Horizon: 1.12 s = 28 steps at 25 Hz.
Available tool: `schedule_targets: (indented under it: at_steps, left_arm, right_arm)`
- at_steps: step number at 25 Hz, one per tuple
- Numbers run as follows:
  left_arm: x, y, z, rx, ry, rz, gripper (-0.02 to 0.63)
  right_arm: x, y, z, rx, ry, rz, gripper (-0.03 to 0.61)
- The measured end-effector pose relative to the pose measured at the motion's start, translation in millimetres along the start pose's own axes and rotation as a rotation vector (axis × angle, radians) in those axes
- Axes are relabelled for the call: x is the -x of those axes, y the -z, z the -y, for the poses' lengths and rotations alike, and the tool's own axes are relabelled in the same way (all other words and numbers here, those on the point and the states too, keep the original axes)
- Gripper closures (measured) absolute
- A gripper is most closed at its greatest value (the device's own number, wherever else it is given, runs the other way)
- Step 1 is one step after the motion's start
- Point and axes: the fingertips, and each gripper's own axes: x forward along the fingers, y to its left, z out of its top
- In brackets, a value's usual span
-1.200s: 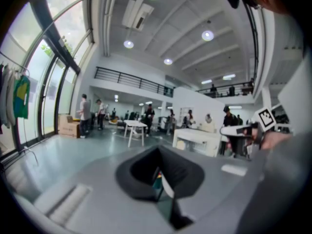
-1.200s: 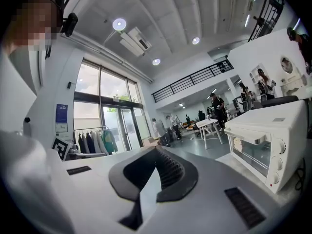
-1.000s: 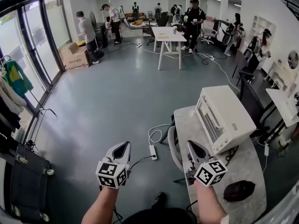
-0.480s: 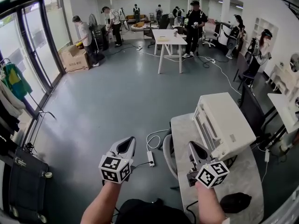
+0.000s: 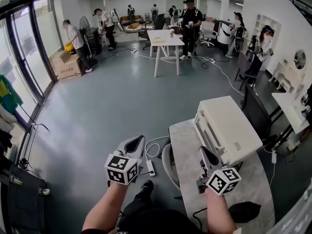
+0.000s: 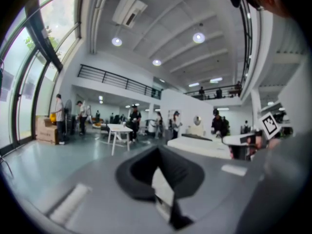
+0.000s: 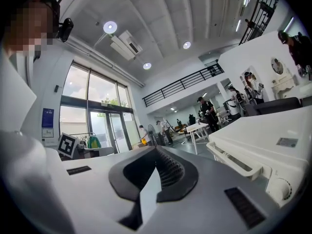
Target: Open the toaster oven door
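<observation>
Floor (image 5: 112,101): smooth grey, faintly glossy, filling most of the head view.

Counter (image 5: 183,160): pale grey with a mottled, stone-like surface and a rounded end; it ran from 5 o'clock towards the centre of the head view.

Toaster oven (image 5: 229,128): white, boxy, matt casing with softened corners; it stood on the far end of the counter, at about 3 o'clock of the head view; its door lay flush against the body, shut; in the right gripper view the toaster oven (image 7: 263,145) showed a long white bar handle (image 7: 234,162) across the front and a round knob (image 7: 274,189) at the lower corner.

Right gripper (image 5: 204,150): grey moulded shell with a marker cube at the rear; it was held above the counter, with the oven at its 1 o'clock, near but apart; the right gripper (image 7: 156,150) had its ribbed dark pads pressed together, nothing between them and nothing touched.

Left gripper (image 5: 139,139): same build; it was held over the floor at 9 o'clock of the counter's end; the left gripper (image 6: 156,150) likewise had its jaws closed tight and empty.

Dark object (image 5: 246,212): black, rounded, soft-looking; it lay on the counter at 5 o'clock of the right gripper; its kind could not be determined.

Power strip (image 5: 151,167): white, oblong; it lay on the floor between the two grippers.
</observation>
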Motion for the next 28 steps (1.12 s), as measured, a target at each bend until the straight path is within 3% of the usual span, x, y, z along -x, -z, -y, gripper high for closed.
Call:
schedule_targets:
  at_steps: [17,28]
  left_arm:
    - [-201,10,-2,0.009,0.38,-0.099,0.606]
    - [-261,28,24,0.006,0.626,-0.165,0.606]
  right_arm:
    - [-76,4,88,-0.049,0.29,-0.02,0.584]
    - [-45,13,130,-0.072,0.588,0.004,0.584]
